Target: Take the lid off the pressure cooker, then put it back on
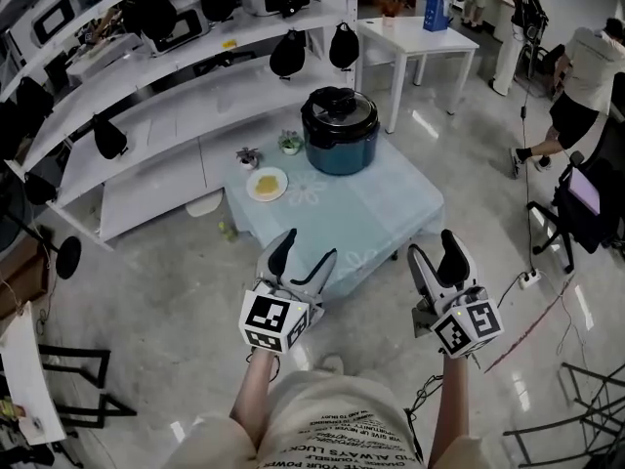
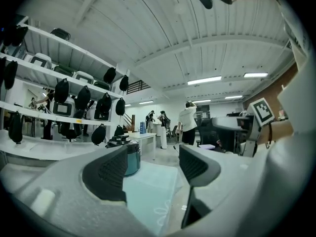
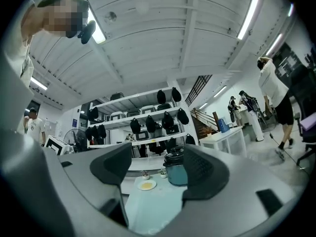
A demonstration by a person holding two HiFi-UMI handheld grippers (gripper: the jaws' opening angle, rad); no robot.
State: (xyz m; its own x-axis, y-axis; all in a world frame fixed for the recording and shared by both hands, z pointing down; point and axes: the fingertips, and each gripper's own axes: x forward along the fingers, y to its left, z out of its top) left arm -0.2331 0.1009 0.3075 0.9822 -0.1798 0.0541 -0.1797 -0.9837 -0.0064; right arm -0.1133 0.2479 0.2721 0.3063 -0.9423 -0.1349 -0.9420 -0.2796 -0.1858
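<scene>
The teal pressure cooker [image 1: 339, 137] with its black lid [image 1: 338, 106] on stands at the far side of a low table [image 1: 391, 213] covered in pale blue cloth. Both grippers are held level at the table's near edge, well short of the cooker. My left gripper [image 1: 304, 259] is open and empty, as is my right gripper [image 1: 437, 253]. In the left gripper view the cooker [image 2: 132, 154] shows partly behind the left jaw. In the right gripper view the cooker [image 3: 175, 172] sits between the jaws, far off.
A plate with yellow food [image 1: 267, 184] and two small potted plants [image 1: 289, 143] stand left of the cooker. White shelves [image 1: 146, 115] with black bags run behind the table. A white desk [image 1: 420, 42] stands at the back right, and a person [image 1: 586, 76] is at the far right.
</scene>
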